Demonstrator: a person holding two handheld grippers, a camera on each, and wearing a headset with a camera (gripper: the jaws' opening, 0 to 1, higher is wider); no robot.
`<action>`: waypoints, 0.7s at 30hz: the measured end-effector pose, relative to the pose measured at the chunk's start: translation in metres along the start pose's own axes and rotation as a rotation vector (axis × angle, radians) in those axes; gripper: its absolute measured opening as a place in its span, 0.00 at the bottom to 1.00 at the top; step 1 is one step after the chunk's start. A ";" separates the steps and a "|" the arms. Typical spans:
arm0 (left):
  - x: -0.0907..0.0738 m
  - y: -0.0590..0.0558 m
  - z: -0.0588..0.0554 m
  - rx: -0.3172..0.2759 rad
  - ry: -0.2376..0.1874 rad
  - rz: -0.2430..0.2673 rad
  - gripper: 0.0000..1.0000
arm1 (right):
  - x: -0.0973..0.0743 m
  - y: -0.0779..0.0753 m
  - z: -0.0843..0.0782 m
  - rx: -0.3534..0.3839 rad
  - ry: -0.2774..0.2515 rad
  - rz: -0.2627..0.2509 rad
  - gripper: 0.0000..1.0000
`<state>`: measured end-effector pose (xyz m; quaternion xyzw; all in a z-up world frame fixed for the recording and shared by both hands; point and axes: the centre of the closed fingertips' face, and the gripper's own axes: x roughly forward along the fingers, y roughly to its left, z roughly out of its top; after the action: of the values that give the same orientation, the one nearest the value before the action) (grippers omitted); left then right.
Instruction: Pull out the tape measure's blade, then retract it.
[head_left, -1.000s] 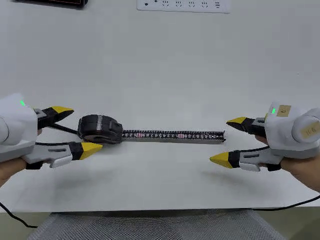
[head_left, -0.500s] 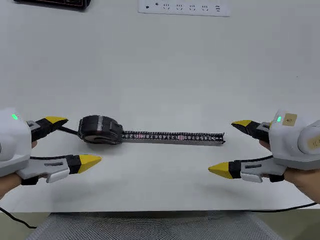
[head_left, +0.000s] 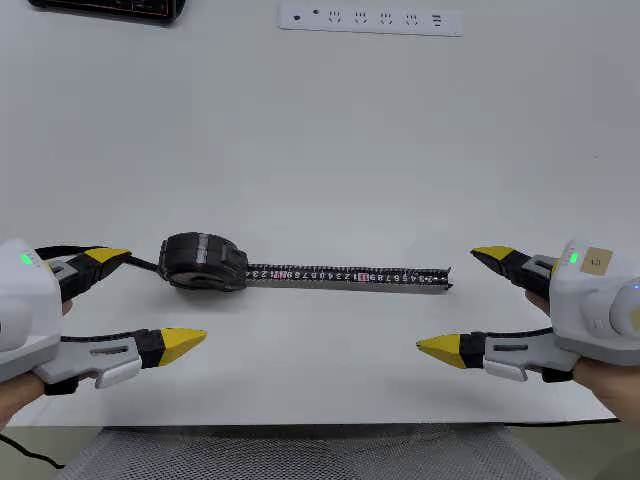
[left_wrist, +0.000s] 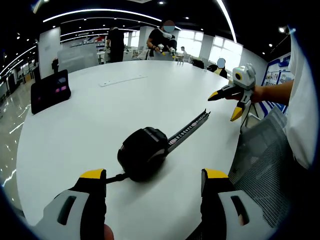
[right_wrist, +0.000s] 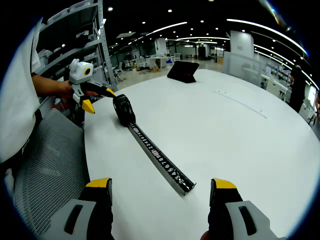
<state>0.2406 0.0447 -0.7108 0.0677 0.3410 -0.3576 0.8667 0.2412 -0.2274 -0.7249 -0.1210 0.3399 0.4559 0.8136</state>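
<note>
Left gripper (head_left: 163, 296) sits low at the left near edge of the table (head_left: 320, 150), held level with its tips pointing right. Jaws spread wide, gripping nothing. Upper tip is just beside the tape measure (head_left: 203, 261), no contact. Right gripper (head_left: 448, 298) mirrors it with tips pointing left, jaws also spread wide and gripping nothing, upper tip near the blade (head_left: 350, 274) end but apart. Tape measure lies on the table between them, blade out flat toward the right gripper.
</note>
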 end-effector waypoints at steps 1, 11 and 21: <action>-0.001 0.000 0.000 -0.004 -0.005 0.004 0.75 | 0.001 -0.001 -0.001 0.004 -0.001 -0.003 0.79; -0.004 -0.005 -0.011 -0.024 -0.007 0.015 0.75 | -0.002 0.002 -0.010 0.026 -0.014 -0.035 0.81; -0.006 -0.007 -0.016 -0.050 -0.022 0.024 0.78 | -0.004 0.003 -0.019 0.046 -0.009 -0.042 0.83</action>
<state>0.2243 0.0487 -0.7180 0.0464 0.3395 -0.3394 0.8760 0.2285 -0.2379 -0.7355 -0.1073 0.3439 0.4311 0.8272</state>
